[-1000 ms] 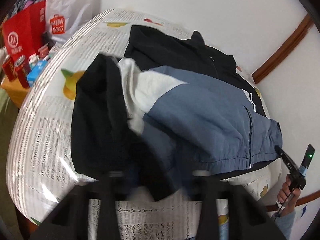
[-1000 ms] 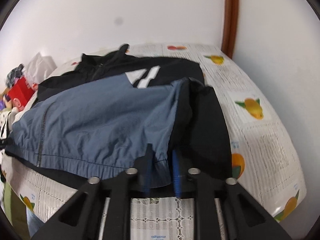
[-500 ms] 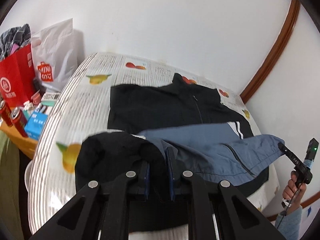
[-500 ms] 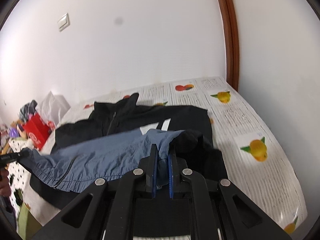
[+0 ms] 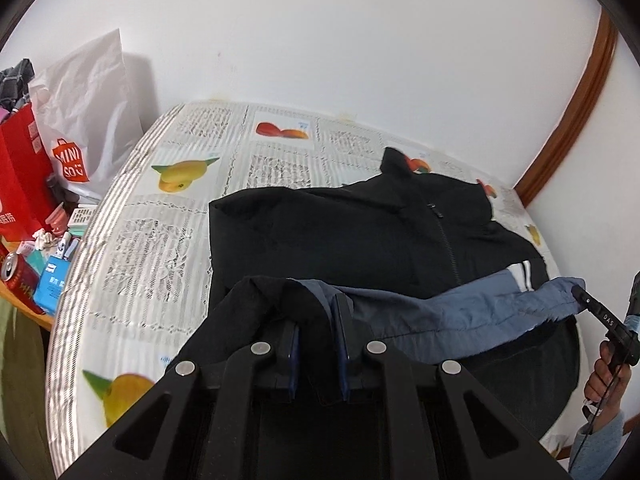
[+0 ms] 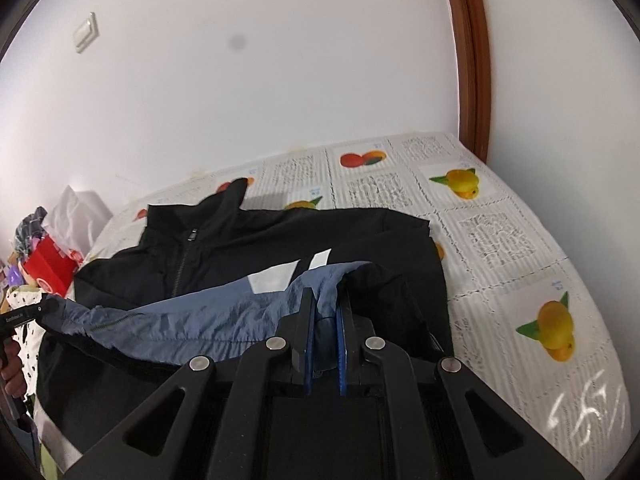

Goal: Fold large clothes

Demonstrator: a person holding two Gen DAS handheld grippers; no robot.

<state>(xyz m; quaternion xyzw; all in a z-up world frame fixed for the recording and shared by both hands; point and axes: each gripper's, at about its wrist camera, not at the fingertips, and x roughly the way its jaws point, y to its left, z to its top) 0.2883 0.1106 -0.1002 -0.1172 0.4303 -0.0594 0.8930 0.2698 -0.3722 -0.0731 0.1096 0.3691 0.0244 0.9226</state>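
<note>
Both grippers clamp jacket (image 5: 360,236) hem; only left view shows red can (image 5: 20,280).

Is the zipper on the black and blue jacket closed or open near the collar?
Closed: on the black and blue jacket, the zipper runs joined up to its pull below the collar.

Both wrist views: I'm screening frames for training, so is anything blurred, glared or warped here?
Left wrist view: sharp; fisheye bends the wooden trim, dark vignette in the corners, the white bag casts a soft shadow.
Right wrist view: also sharp; white glare streaks on the tablecloth at lower right, a grey smudge on the wall.
</note>
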